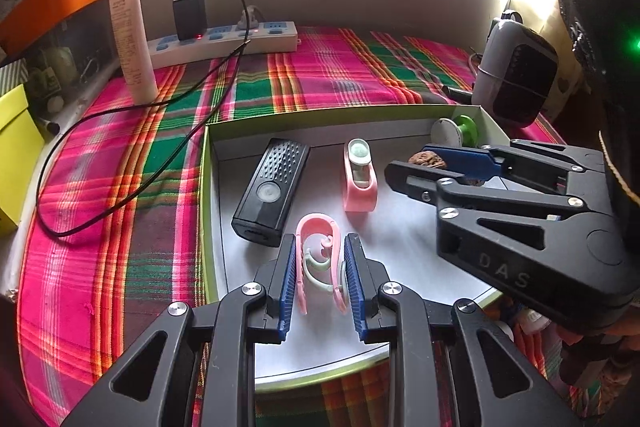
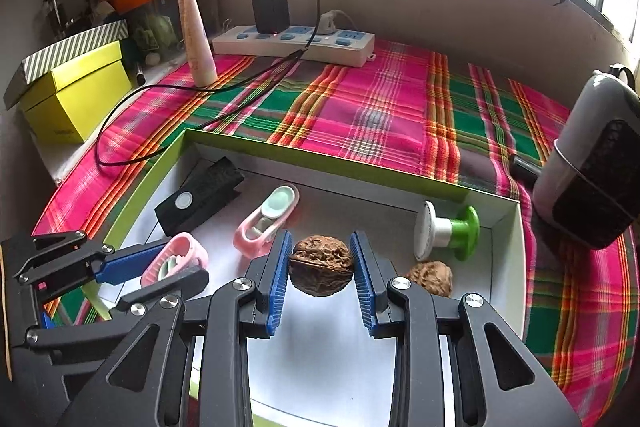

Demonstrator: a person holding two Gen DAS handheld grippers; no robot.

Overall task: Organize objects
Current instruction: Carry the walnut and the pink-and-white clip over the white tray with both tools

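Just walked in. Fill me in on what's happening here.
A person is sorting small items in a shallow box on a plaid cloth, a handheld gripper in each hand. The left gripper is closed on a pink clip; the right gripper pinches a walnut. A second walnut, a black remote and a green-handled stamp lie in the box.

Inside the green-edged tray (image 2: 328, 169): two walnuts (image 2: 320, 265) (image 2: 430, 277), two pink clips (image 1: 320, 261) (image 1: 360, 177), one black remote (image 1: 272, 187) and one green-and-white spool (image 2: 446, 231). Beyond, one power strip (image 2: 296, 43).
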